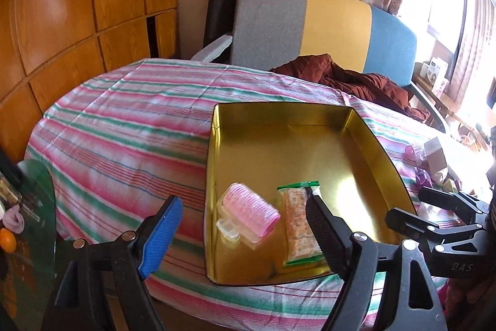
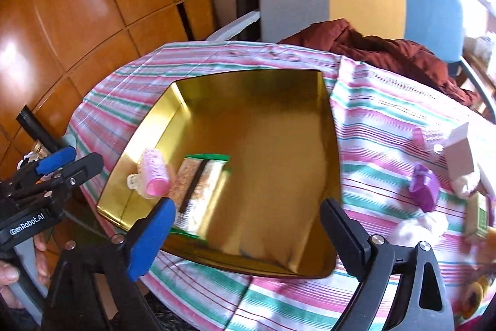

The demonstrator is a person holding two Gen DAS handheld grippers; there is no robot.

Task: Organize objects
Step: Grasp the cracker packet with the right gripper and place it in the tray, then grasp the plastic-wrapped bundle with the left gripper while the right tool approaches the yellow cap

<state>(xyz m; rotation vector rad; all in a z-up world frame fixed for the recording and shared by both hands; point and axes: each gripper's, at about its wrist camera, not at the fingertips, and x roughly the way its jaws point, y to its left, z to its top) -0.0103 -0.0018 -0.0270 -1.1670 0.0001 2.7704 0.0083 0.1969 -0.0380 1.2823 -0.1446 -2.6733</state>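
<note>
Both tools, left (image 1: 245,219) and right (image 2: 248,225), gape wide, holding nothing.

I read "GenRobot.AI" in white on the black body of the left gripper (image 2: 66,162), and "DAS" embossed on the black body of the right gripper (image 1: 412,205). Nothing else is legible.

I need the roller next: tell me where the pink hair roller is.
The pink hair roller lies inside the gold tin, near its left wall, just left of the snack packet.
</note>
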